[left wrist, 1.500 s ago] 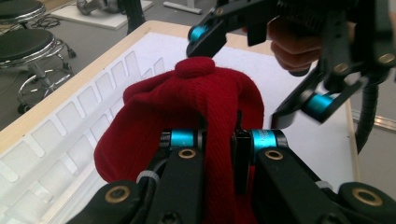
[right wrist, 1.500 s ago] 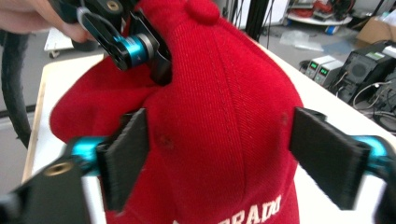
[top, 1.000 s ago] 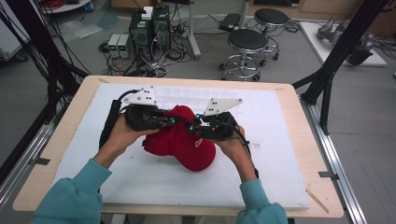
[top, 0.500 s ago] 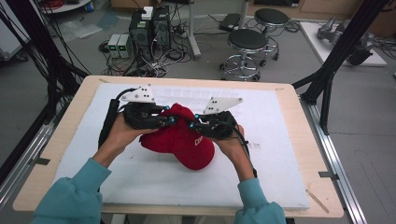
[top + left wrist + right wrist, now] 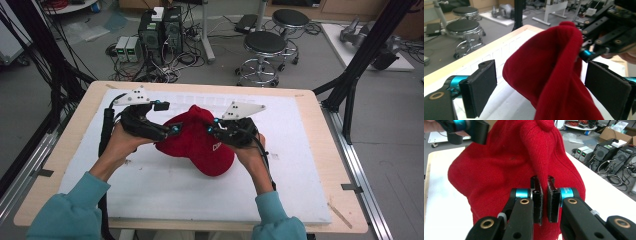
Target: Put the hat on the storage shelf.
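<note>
Left gripper (image 5: 541, 82) jaws just opened wide, cap (image 5: 200, 142) loose between them. Right gripper (image 5: 544, 200) pinches cap fold, sole hold now; regrasp likely.

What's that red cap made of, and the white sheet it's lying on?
The red cap looks like soft woven cloth, likely cotton: matte, with fine ribbed lines, and it folds where it's pinched. The white sheet looks like matte foam board, faintly grainy, though it could be another stiff padding.
</note>
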